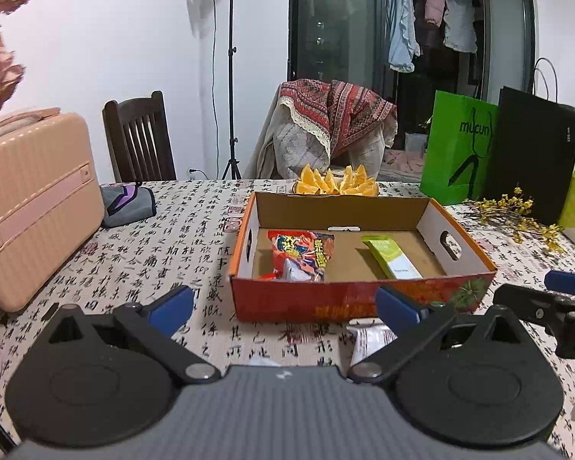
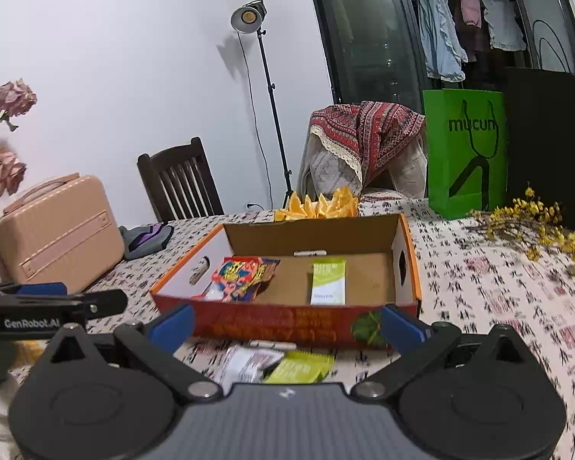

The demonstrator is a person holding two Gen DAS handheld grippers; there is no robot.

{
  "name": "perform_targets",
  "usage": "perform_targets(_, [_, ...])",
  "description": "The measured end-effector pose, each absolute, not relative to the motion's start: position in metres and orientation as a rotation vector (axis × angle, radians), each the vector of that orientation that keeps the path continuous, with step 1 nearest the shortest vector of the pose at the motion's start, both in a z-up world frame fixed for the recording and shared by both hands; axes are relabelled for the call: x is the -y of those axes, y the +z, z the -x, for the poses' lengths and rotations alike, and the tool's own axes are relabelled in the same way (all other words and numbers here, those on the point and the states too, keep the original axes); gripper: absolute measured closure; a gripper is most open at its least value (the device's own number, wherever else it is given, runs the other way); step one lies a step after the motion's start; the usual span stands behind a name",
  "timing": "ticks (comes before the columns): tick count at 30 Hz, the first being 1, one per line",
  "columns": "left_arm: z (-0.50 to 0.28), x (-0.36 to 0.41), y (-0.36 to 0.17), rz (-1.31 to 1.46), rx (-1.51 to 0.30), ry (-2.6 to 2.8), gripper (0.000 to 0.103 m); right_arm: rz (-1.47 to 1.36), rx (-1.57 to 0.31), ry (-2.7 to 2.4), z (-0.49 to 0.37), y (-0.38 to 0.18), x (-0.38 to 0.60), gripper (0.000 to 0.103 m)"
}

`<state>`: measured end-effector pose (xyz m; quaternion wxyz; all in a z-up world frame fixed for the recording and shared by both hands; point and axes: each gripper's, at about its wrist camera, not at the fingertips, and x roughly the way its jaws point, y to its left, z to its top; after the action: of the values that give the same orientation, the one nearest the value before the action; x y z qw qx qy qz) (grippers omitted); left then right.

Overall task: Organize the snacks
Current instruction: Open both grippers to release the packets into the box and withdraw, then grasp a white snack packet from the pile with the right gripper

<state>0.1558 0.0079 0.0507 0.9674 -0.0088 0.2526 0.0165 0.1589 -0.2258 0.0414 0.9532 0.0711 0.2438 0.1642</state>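
Right hand-held gripper (image 2: 286,324) hovers wide and empty over two loose packets (image 2: 276,364) on the table (image 2: 479,287), ready to scoop; left hand-held gripper (image 1: 283,308) equally wide before the cardboard box (image 1: 360,301).

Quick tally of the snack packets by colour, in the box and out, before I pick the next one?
Red: 1, red packet in the cardboard box.
Green: 2, green packet in the box, green pouch on the table in front of it.
White: 1, white packet beside that pouch.
Total: 4, two boxed.
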Motion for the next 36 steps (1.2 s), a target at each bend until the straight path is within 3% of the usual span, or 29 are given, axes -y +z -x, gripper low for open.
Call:
perform_targets(13, [-0.097, -0.033, 0.020, 0.079, -0.502, 0.001, 0.000, -0.174, -0.514, 0.373, -0.105, 0.018, 0.233, 0.000])
perform_targets(26, [-0.069, -0.057, -0.019, 0.073, -0.543, -0.007, 0.000, -0.070, -0.676, 0.354, -0.086, -0.033, 0.221, 0.000])
perform_targets(32, [-0.061, -0.062, -0.023, 0.072, -0.543, -0.008, 0.000, -0.021, -0.708, 0.363, -0.090, -0.047, 0.210, 0.008])
perform_targets(36, [-0.061, -0.063, -0.024, 0.074, -0.546, -0.005, 0.000, -0.003, -0.729, 0.360, -0.104, -0.056, 0.202, 0.021])
